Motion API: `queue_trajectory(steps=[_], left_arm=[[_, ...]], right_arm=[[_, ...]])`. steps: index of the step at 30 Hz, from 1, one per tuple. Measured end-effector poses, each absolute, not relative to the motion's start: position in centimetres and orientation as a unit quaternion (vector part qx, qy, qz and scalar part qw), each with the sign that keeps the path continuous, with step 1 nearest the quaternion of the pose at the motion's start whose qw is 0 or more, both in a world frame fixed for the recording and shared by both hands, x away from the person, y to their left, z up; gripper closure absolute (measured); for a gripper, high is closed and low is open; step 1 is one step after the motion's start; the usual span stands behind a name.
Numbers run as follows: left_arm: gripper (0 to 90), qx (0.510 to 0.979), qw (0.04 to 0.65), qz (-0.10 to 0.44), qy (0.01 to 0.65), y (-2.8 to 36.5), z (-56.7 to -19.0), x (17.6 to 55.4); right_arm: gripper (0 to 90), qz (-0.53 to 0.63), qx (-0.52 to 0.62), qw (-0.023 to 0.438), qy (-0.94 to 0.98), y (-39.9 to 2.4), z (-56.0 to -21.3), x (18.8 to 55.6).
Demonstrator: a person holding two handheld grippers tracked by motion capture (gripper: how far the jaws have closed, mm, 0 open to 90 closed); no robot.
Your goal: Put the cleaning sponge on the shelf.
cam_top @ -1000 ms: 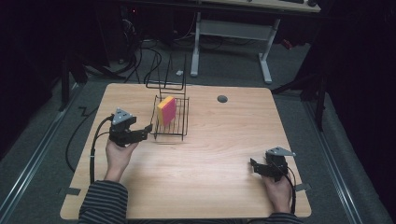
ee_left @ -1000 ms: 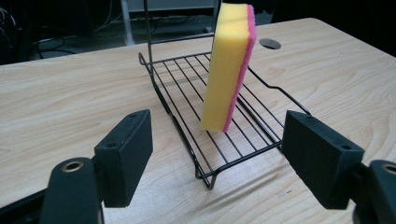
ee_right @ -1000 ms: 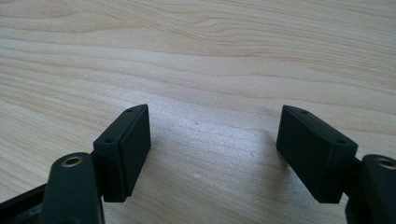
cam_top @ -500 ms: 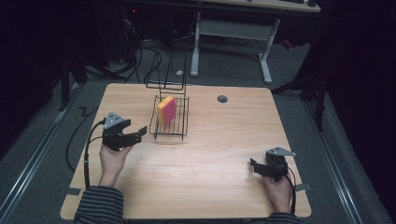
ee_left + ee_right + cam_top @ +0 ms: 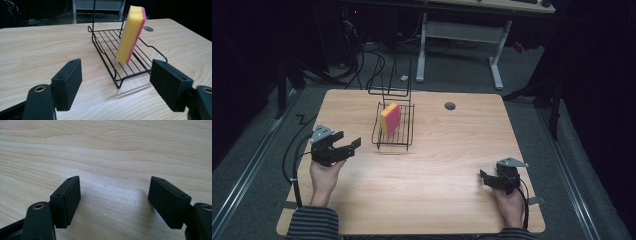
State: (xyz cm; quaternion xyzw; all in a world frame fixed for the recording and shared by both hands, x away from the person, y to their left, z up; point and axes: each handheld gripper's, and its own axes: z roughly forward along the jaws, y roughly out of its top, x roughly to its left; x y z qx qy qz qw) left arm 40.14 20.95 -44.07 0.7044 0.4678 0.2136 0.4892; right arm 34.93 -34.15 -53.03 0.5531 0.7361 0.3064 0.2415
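While sponge (image 5: 130,35) stands in rack (image 5: 110,72), left gripper (image 5: 343,147), right gripper (image 5: 490,178) gape wide.

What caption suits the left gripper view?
Open hand-held gripper facing a yellow-and-pink sponge standing in a black wire rack.

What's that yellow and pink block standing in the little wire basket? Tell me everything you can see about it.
It looks like a foam cleaning sponge: a thick yellow slab with a thin pink layer along one broad face. It stands on a short end on the black wire rack, tilted back, its upper edge apparently against the rack's upright wires. It looks dry and unsquashed. Neither gripper touches it; the left gripper sits open on the near side, facing it.
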Motion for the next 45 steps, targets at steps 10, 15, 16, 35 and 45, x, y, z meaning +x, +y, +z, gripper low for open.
queue_trajectory(steps=[10, 15, 16, 35, 45], left_arm=[[26.7, 0.698, 0.491, 0.210, 0.476, 21.9, -44.4, 39.3], [26.7, 0.693, 0.497, 0.206, 0.480, 22.4, -44.5, 38.7], [26.7, 0.692, 0.497, 0.205, 0.481, 22.5, -44.5, 38.6], [26.8, 0.677, 0.490, 0.205, 0.510, 24.5, -46.3, 37.2], [26.8, 0.675, 0.479, 0.196, 0.526, 24.9, -47.7, 37.5]], right_arm=[[26.4, 0.307, 0.554, 0.241, 0.736, -34.1, -53.0, 34.9], [26.4, 0.306, 0.555, 0.241, 0.735, -34.1, -53.0, 34.9], [26.4, 0.306, 0.555, 0.241, 0.735, -34.1, -53.0, 34.9], [26.4, 0.307, 0.554, 0.241, 0.736, -34.1, -53.0, 34.9], [26.4, 0.306, 0.553, 0.242, 0.736, -34.2, -53.0, 34.9]])
